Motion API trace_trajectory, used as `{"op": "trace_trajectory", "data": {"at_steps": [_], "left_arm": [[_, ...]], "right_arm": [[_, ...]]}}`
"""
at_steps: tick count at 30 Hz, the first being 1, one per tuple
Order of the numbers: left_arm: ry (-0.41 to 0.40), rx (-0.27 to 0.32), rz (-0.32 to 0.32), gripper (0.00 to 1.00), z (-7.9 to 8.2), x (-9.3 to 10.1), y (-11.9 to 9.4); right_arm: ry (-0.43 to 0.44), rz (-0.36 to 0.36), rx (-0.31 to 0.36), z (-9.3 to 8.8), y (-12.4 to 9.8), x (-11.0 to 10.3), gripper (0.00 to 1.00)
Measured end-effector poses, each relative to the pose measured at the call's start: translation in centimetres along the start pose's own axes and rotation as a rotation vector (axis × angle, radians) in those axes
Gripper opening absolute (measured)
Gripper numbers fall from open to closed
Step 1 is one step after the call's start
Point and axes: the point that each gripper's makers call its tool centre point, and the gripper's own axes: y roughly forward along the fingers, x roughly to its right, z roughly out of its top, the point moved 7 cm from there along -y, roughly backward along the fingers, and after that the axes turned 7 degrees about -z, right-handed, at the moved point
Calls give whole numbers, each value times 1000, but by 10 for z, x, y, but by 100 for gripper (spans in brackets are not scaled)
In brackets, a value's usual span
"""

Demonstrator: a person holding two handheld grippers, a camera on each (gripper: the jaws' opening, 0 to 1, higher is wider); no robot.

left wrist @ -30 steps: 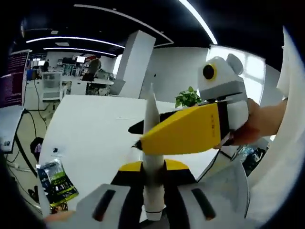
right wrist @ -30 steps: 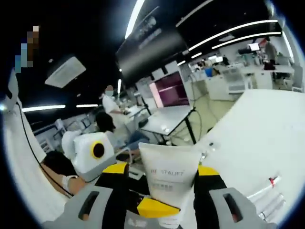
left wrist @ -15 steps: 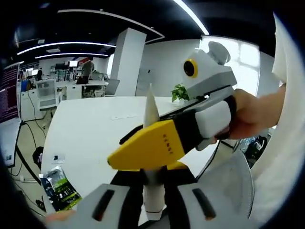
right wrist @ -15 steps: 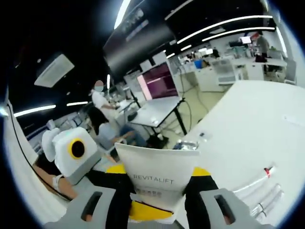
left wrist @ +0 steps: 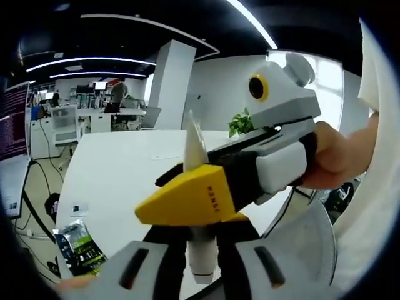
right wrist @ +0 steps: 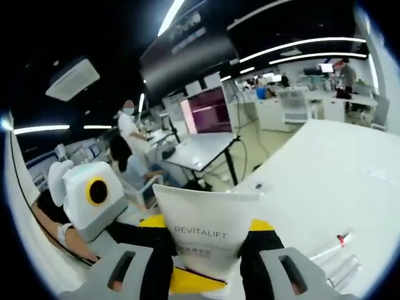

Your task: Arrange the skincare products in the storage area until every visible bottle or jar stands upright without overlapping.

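Both pairs of jaws are closed on the same white Revitalift tube [right wrist: 203, 234]. In the right gripper view, the right gripper [right wrist: 203, 275] pinches the tube's flat face at bottom centre, crimped end up, label readable. In the left gripper view, the left gripper [left wrist: 201, 262] clamps the tube [left wrist: 195, 200] edge-on at lower centre, so it reads as a thin white blade. The right gripper [left wrist: 219, 194] crosses in front of it from the right, yellow jaw tips over the tube, a hand [left wrist: 340, 156] on its grip.

Tube is held up in the air above the white table [left wrist: 119, 175], not in any storage area I can make out.

Step in hand, my read: two-gripper regrasp or reorientation of the tube before placing it upright.

Next move: one gripper should let go so the other can carry alone, then set it cap-down, clear of other items. Cap end is hidden by the jaws.

Also on the table: a green-and-black sachet [left wrist: 78, 240] at lower left of the left gripper view, and slim clear tubes [right wrist: 340, 250] at lower right of the right gripper view.
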Motion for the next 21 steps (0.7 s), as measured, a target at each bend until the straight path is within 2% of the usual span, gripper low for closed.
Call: {"op": "trace_trajectory", "data": {"at_steps": [12,21], "left_arm": [[50,-4,27,14,2,0,2],[81,-62,53,16,-5,-2,4]], "right_arm": [[20,-40,37,3,-3,3,38],[41,-58,88,17,-9,5,38]]}}
